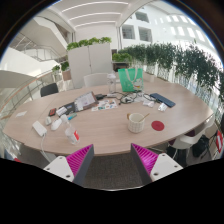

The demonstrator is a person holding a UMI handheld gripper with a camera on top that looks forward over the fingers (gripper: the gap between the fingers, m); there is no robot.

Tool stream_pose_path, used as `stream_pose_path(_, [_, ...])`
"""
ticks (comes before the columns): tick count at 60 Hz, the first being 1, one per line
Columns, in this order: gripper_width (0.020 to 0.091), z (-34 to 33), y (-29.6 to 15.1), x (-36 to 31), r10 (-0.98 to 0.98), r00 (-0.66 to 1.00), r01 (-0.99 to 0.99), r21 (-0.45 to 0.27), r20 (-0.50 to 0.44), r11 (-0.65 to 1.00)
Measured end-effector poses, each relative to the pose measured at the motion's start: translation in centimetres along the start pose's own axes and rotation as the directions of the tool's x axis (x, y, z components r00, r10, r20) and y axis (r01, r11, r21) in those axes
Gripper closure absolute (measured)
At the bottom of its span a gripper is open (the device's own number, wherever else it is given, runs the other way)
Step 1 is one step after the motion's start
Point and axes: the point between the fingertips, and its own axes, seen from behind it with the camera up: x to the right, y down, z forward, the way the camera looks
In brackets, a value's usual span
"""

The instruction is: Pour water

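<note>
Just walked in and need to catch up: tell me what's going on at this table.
A hand-held gripper hovers open and empty at the near edge of a wooden table. Beyond the fingers stands a pale cup beside a red coaster. Farther back sit a green bag and scattered clutter. Nothing is held, and no pouring has begun.

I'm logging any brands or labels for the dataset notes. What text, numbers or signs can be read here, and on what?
None can be read.
Green bag on the table: any print too small to read.
Papers and books beside it: too blurred to read.
Cup just ahead of the open gripper: no label visible.
</note>
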Motion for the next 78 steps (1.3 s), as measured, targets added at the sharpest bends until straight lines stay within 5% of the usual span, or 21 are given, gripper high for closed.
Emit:
stream_pose_path(18, [0.0279, 3.2, -0.5, 1.0, -0.035, 0.999, 0.034, 0.065, 0.005, 0.997])
stream_pose_path(36, [0.0280, 8.2, 2.1, -12.1, -0.147, 0.961, 0.081, 0.267, 0.235, 0.960])
stream_pose_path(63, [0.0277, 23.1, -2.2, -21.5, -0.156, 0.957, 0.053, 0.383, 0.244, 0.922])
stream_pose_path(66, [0.0356, 23.9, -2.5, -22.0, -0.169, 0.955, 0.065, 0.384, 0.244, 0.921])
stream_pose_path(68, [0.0557, 24.3, -2.2, -22.4, -0.178, 0.951, 0.075, 0.370, 0.251, 0.926])
stream_pose_path(69, [0.0586, 24.3, -1.9, -22.4, -0.182, 0.954, 0.086, 0.363, 0.239, 0.928])
stream_pose_path(78, [0.0671, 24.6, -2.1, -22.3, -0.224, 0.955, 0.134, 0.391, 0.196, 0.911])
